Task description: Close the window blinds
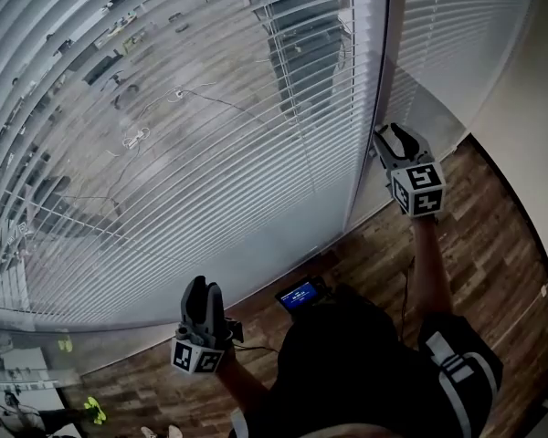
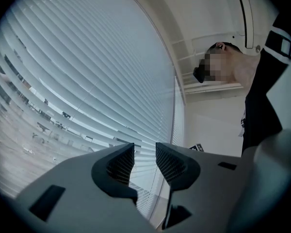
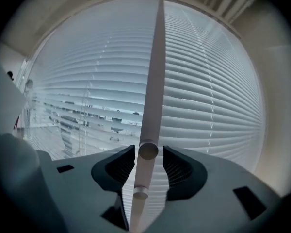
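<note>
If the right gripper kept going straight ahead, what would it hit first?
Probably the white wand, whose end hangs between the open fingers of the right gripper; the blind slats lie just behind, though depth is unclear.

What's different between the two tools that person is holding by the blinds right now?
The right tool has the blind's wand standing loose between its open jaws; the left tool's jaws hold nothing. In the head view the right tool is raised beside the window's post, while the left tool sits lower, before the wide blind. Both stand open, facing the blinds.
</note>
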### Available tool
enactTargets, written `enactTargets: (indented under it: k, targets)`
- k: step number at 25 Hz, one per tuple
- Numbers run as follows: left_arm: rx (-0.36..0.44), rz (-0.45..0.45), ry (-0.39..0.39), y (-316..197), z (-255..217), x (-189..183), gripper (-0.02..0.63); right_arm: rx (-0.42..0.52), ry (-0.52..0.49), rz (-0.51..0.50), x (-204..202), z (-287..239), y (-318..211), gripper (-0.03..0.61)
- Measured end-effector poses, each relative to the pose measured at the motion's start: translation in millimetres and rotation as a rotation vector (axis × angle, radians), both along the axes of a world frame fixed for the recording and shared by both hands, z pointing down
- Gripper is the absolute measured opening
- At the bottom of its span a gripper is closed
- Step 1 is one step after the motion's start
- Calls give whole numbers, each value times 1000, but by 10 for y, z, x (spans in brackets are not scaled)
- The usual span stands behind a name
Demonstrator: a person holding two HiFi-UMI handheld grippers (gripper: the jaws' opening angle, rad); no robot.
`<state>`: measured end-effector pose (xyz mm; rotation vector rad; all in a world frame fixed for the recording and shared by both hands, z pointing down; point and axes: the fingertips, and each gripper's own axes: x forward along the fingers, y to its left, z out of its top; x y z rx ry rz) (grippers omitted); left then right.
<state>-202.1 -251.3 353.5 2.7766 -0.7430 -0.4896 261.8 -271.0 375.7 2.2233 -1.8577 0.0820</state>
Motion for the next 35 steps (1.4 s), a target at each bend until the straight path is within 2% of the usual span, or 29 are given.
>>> enactTargets:
  k: [2, 6, 8, 11, 13, 15, 19, 21, 24, 25, 27, 30, 32, 35]
  targets:
    - [1, -4, -24, -8, 77, -39, 135, -32, 90, 13, -26, 16, -14, 170]
    - [0, -4, -29, 0, 98, -46, 135, -67, 201, 33, -39, 12, -46, 170]
    - [0, -6, -26, 9, 85, -42, 135, -70, 228, 42, -24, -20, -46, 169]
    - [-4, -8, -27, 27, 84, -28, 135, -73, 215, 42, -10, -25, -38, 130]
    - [-8, -8, -22, 32, 76, -15, 135, -66, 162, 40, 12, -11, -35, 129]
    - [-10, -10, -25, 32, 97, -16, 135, -49, 67, 35, 43, -2, -35, 129]
    - [-9, -4, -4, 32, 43, 29, 135, 3, -195, 19, 98, 17, -44, 127]
    - [-5, -5, -17, 25, 40, 30, 135, 31, -312, 8, 116, -15, -55, 127]
    - [2, -2, -18, 89, -35, 25, 135, 69, -391, -23, 103, -117, -12, 128]
    - [6, -1, -17, 147, -32, 29, 135, 79, -375, -37, 97, -120, 45, 129]
    - [17, 0, -22, 301, 38, 52, 135, 83, -271, -50, 93, -61, 219, 129]
    - [31, 2, -27, 489, 103, 72, 135, 35, -15, -10, 75, -2, 447, 133]
    - [31, -1, -29, 537, 88, 34, 135, 2, 118, 17, 24, -54, 491, 137]
    - [30, -9, -30, 584, 86, 39, 135, -23, 215, 36, 30, -84, 484, 137]
